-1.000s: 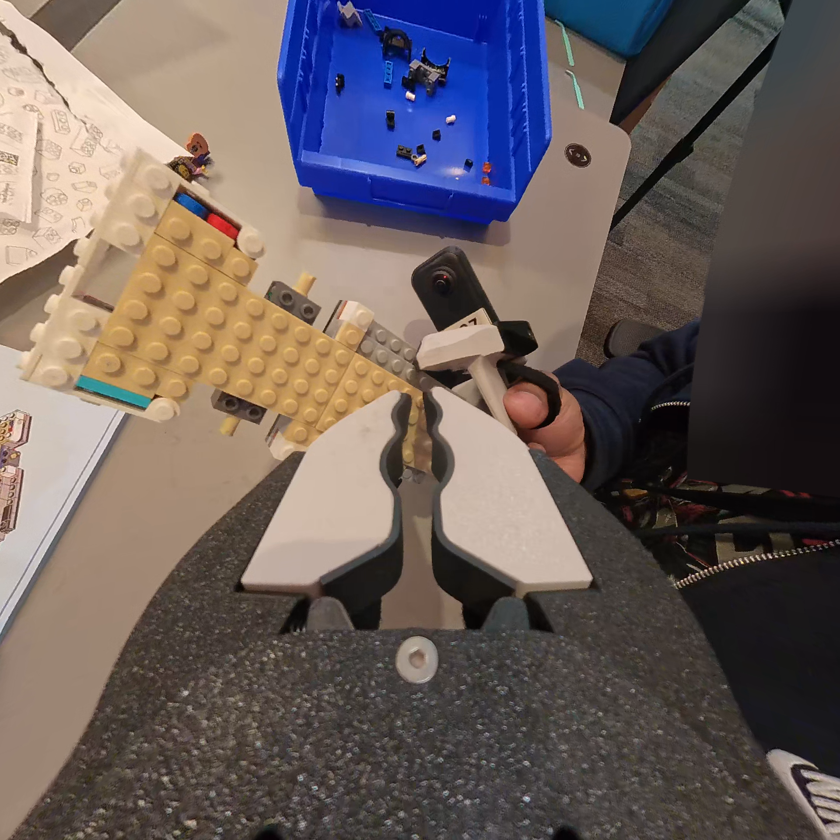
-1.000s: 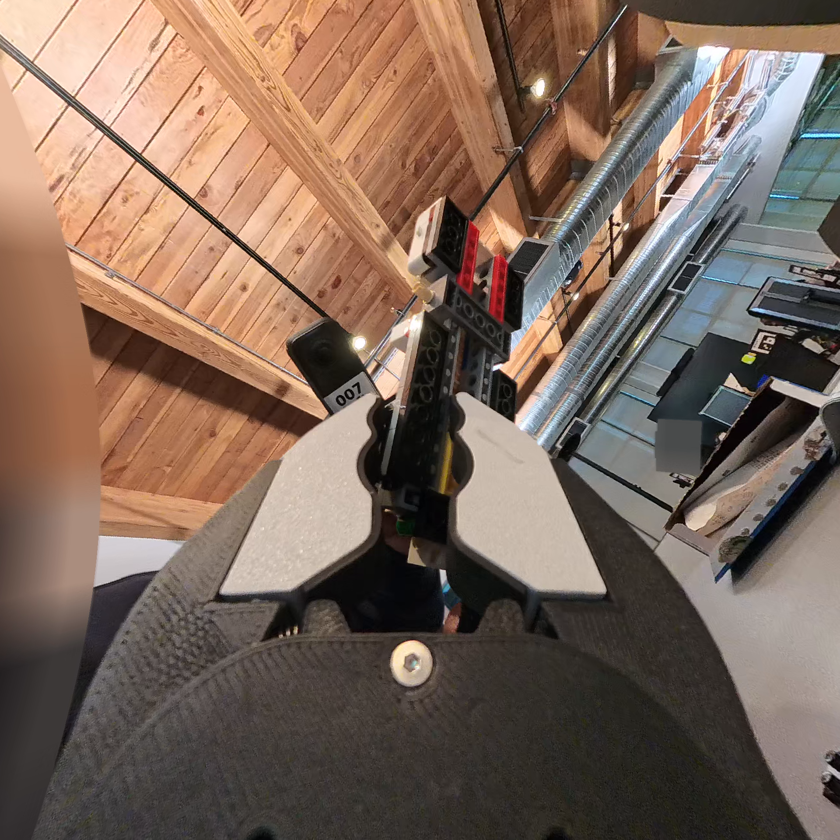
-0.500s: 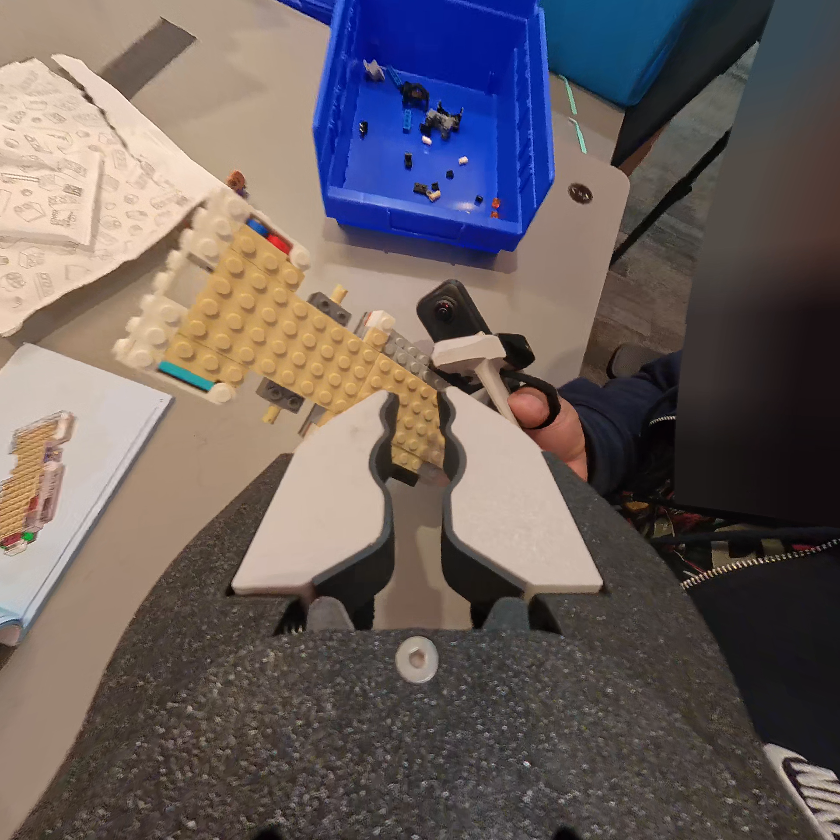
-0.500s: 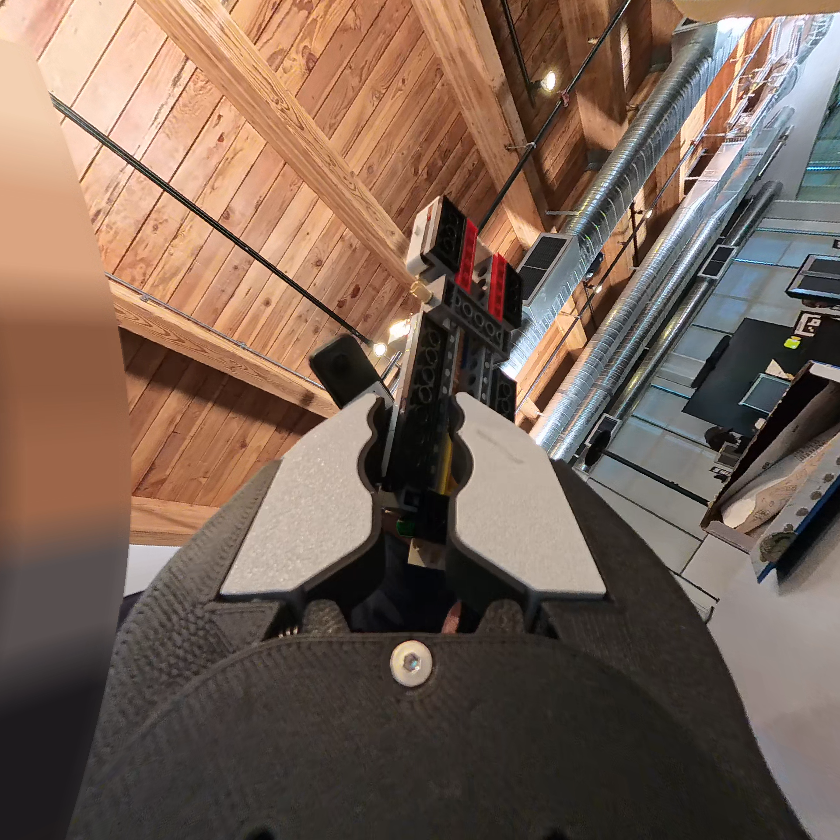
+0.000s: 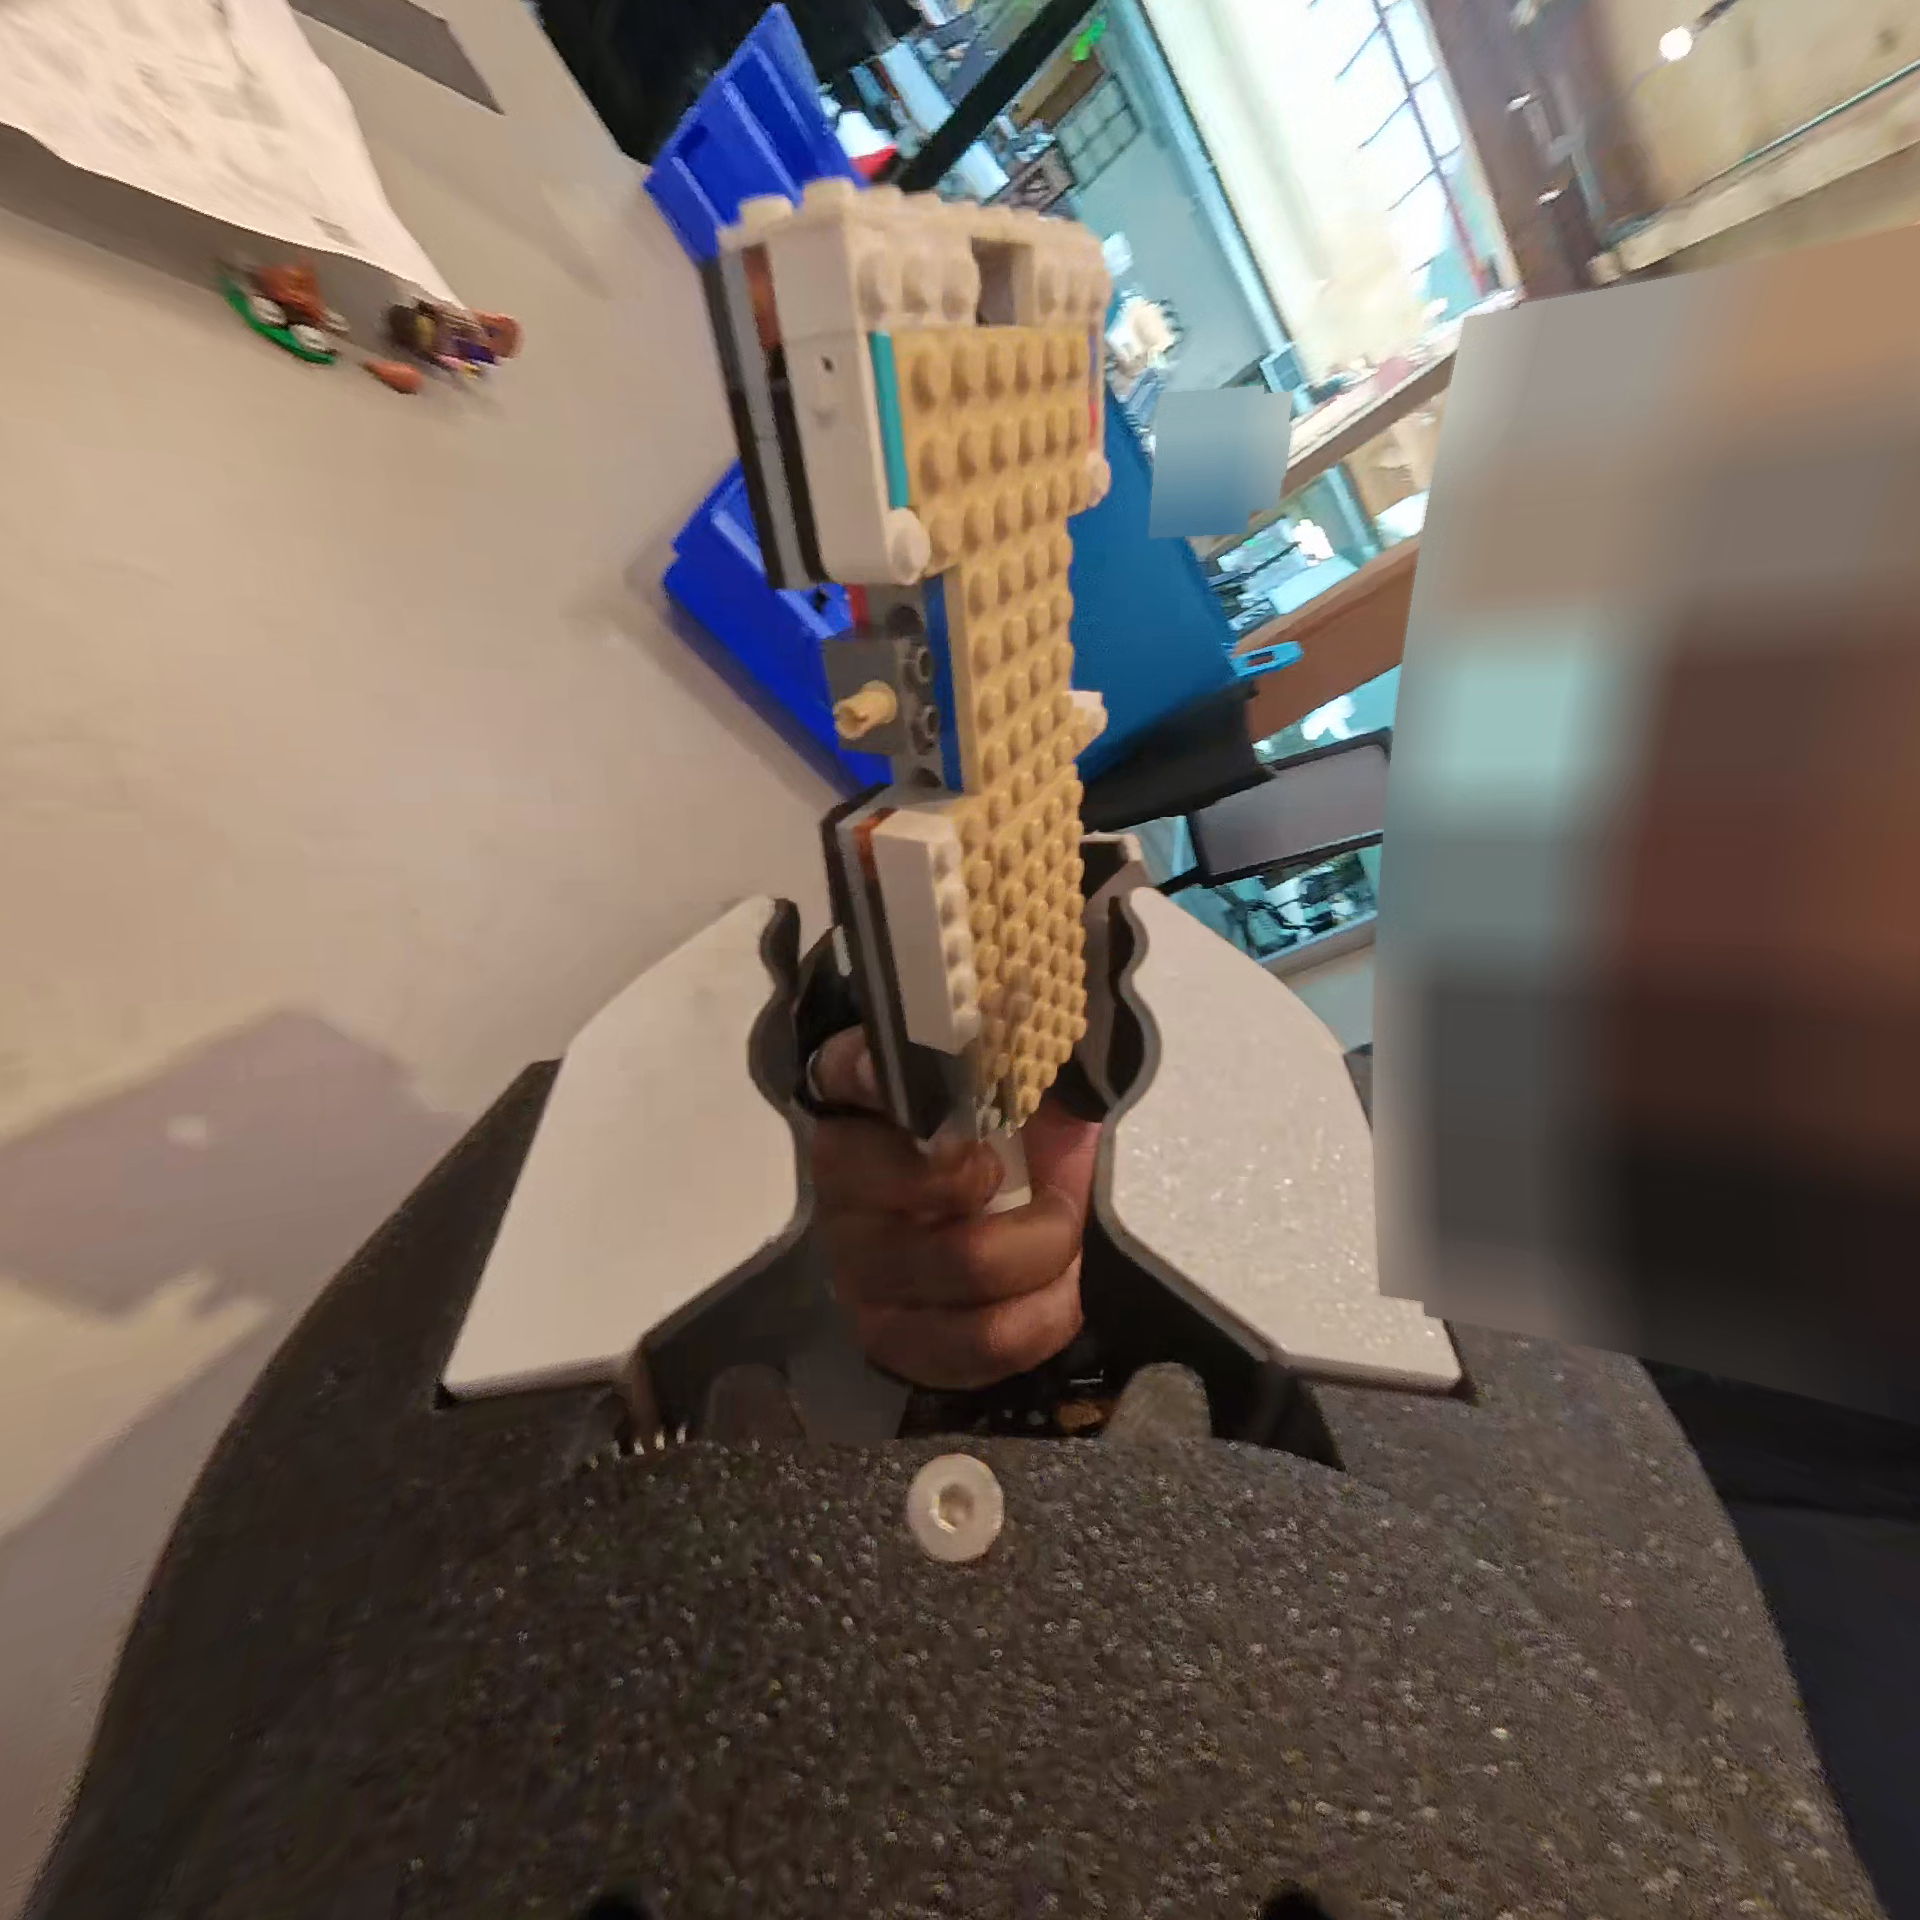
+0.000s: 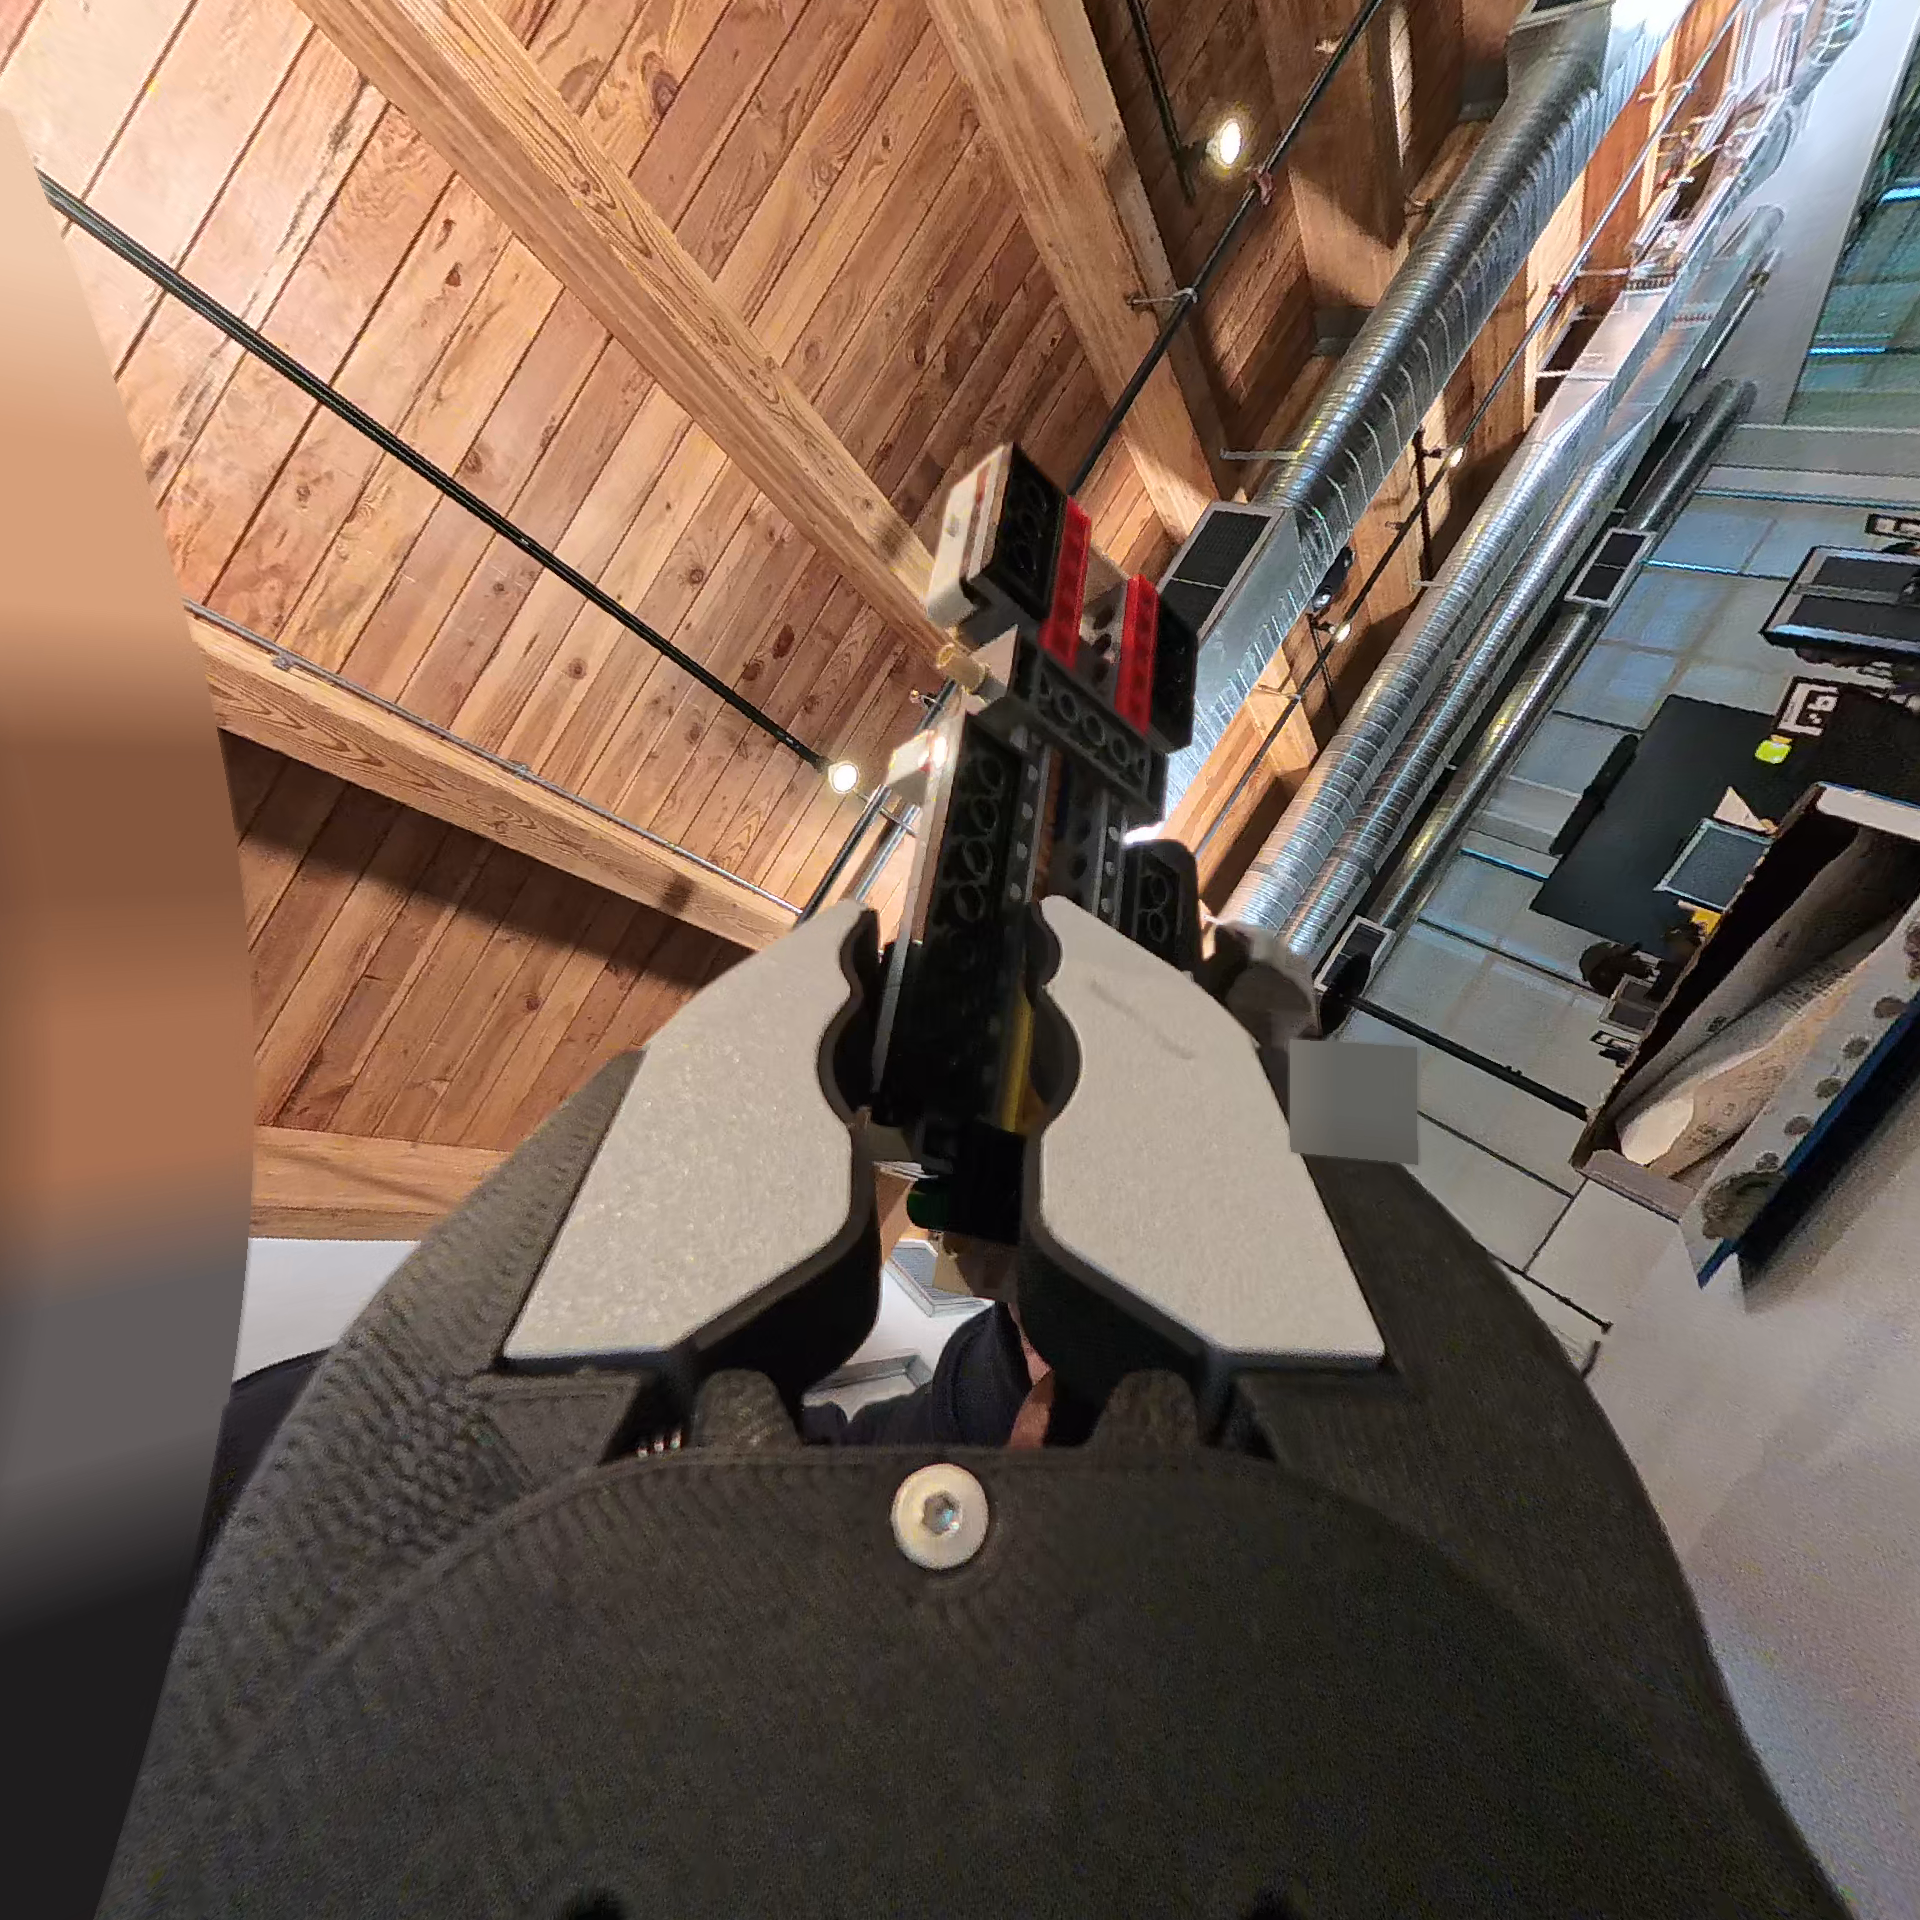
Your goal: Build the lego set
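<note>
workshop loft: timber ceiling (image 6: 540,343), exposed ducts (image 6: 1455,520), parts bin (image 5: 748,582).

Both wrist cams close on brick build (image 5: 997,665); right faces ceiling.

Brick model (image 5: 977,665) between gripper (image 5: 945,997) fingers, bin (image 5: 727,582) behind.

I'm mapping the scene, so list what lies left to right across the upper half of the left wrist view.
White printed sheet → small figures on the grey table → blue bin → tan and white brick model → blurred patch at the right edge.
</note>
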The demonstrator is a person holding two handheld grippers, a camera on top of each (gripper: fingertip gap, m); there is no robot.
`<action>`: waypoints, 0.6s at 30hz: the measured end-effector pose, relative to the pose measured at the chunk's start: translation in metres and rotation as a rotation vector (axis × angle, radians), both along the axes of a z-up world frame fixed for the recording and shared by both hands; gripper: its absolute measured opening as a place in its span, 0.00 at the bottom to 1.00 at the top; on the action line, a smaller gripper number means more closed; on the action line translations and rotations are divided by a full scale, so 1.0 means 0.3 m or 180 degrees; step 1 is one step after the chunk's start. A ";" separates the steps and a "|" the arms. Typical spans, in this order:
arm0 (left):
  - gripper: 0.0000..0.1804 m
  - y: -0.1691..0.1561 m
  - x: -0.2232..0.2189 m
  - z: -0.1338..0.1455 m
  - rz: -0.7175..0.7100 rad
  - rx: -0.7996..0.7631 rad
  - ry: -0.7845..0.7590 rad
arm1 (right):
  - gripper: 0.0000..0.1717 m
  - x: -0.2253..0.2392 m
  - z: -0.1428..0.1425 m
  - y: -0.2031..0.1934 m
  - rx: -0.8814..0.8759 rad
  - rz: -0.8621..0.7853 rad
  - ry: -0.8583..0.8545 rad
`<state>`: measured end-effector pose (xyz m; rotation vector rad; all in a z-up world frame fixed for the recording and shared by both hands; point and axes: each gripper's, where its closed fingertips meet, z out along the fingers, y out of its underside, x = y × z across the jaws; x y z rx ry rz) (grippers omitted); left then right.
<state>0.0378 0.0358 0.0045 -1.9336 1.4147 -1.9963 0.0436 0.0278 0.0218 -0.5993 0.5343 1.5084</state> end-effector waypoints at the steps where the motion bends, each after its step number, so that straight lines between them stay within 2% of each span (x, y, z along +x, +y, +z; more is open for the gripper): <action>1: 0.28 -0.010 0.004 -0.004 -0.0046 -0.0019 -0.0020 | 0.15 -0.003 -0.001 0.002 -0.0016 -0.0003 -0.0018; 2: 0.24 -0.016 0.006 -0.017 -0.0079 0.0014 0.0009 | 0.15 -0.006 -0.002 0.004 -0.0028 -0.0008 -0.0035; 6: 0.20 -0.013 0.007 -0.015 -0.0129 -0.0094 -0.0039 | 0.15 -0.004 -0.007 0.006 -0.0058 -0.0016 -0.0048; 12: 0.17 -0.008 -0.012 0.011 -0.0258 -0.0256 -0.0134 | 0.15 -0.028 -0.006 0.015 -0.0110 0.0017 -0.0208; 18: 0.15 -0.005 -0.030 0.028 -0.0341 -0.0471 -0.0263 | 0.17 -0.050 0.002 0.018 -0.0252 -0.0078 -0.0594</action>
